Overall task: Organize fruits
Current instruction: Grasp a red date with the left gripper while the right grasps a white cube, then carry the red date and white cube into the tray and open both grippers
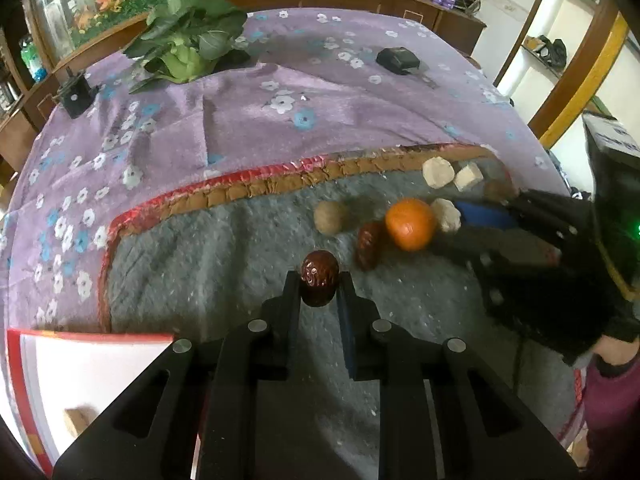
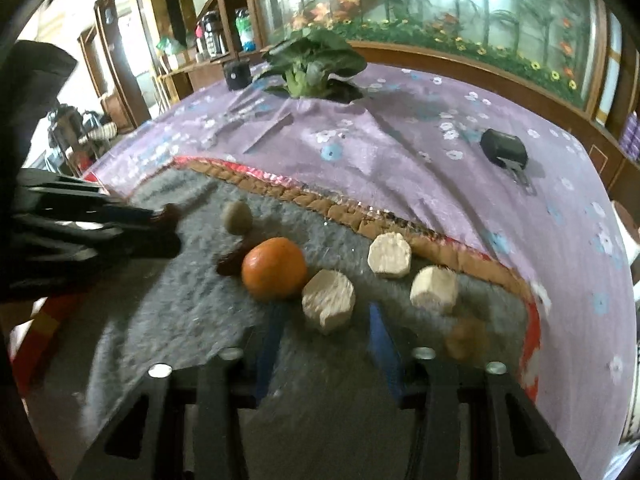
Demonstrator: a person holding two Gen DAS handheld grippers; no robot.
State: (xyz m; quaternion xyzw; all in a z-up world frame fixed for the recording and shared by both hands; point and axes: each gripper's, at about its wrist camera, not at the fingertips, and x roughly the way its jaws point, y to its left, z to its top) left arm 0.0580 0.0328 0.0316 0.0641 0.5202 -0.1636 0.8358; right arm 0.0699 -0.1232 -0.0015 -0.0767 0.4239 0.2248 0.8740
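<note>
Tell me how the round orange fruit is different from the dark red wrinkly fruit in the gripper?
The round orange fruit is bright orange and smooth; the dark red wrinkly fruit is glossy brown-red and creased. The orange fruit looks bigger and rounder, while the red one is a small oval. The orange fruit lies free on the grey felt mat; the red one is pinched upright in the left hand-held gripper. Both are whole.

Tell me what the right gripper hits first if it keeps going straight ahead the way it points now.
The right gripper is open, and the nearest pale cut chunk sits right at the gap between its fingers, so it would likely meet that first. The orange lies just left of that line, though depth is hard to judge.
</note>
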